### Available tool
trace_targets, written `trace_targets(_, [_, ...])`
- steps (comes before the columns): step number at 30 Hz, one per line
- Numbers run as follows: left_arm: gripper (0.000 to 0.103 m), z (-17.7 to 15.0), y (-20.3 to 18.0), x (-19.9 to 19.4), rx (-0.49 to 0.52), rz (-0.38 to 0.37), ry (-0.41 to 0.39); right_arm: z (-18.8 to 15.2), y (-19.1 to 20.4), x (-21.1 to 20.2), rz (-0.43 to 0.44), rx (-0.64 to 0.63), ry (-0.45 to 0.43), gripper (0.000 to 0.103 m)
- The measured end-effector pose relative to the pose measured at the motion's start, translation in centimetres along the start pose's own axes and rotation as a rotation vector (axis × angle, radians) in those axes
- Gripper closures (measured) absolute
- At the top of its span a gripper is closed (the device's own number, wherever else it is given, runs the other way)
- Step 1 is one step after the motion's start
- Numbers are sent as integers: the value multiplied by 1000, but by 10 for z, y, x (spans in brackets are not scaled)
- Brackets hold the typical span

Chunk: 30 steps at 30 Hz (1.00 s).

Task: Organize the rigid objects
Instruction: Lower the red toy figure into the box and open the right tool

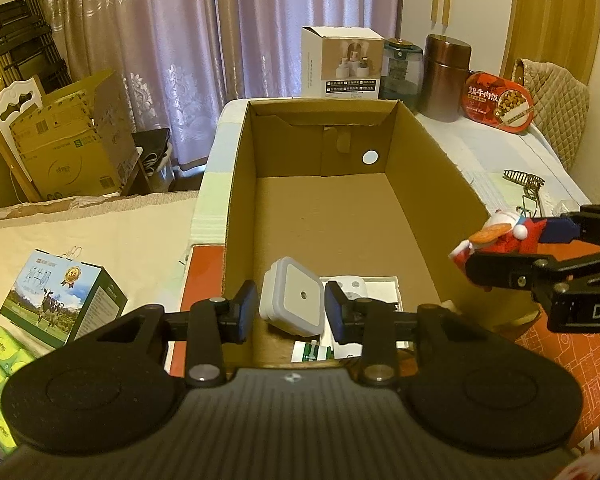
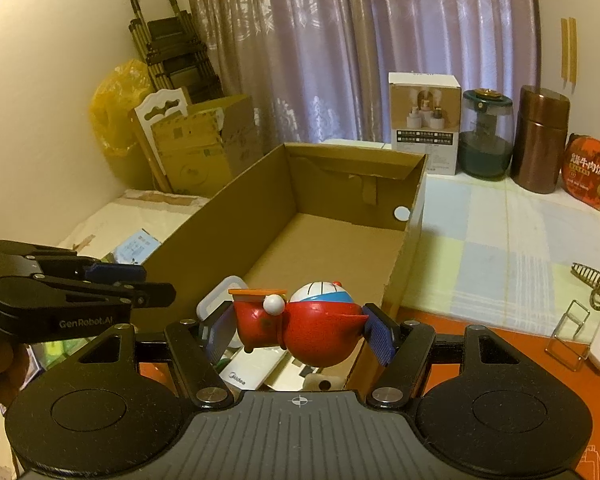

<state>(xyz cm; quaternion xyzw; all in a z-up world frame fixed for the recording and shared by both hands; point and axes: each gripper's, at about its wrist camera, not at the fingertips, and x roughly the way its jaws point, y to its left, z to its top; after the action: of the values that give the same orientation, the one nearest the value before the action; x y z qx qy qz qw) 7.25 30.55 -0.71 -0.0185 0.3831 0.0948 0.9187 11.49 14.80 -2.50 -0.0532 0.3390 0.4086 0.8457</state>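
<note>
Your right gripper (image 2: pixel 300 330), low center in its own view, has its 2 blue-padded fingers (image 2: pixel 380 338) clamped on the red Doraemon figurine (image 2: pixel 300 324) above the near end of the cardboard box (image 2: pixel 340 248). Your left gripper (image 1: pixel 290 308), marked "GenRobot.AI", spreads its fingers wide, untouched, around the white square device (image 1: pixel 292 300) inside that box, beside a white "Midea" carton (image 2: pixel 252 372).

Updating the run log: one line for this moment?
left claw: open around white square night light | right claw: holding red Doraemon figurine | brown cardboard box: nearly empty
</note>
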Motion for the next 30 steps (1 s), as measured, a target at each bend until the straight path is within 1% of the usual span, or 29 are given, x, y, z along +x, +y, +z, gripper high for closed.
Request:
trace_targets(23, [72, 2, -1, -3, -5, -4, -2, -7, 1, 3, 3, -6, 15, 38])
trace_targets(28, [72, 2, 0, -4, -7, -5, -4, -7, 3, 1, 1, -28, -8, 38])
trace_targets(30, [72, 2, 0, -6, -9, -5, -9, -7, 3, -2, -3, -33, -18, 36])
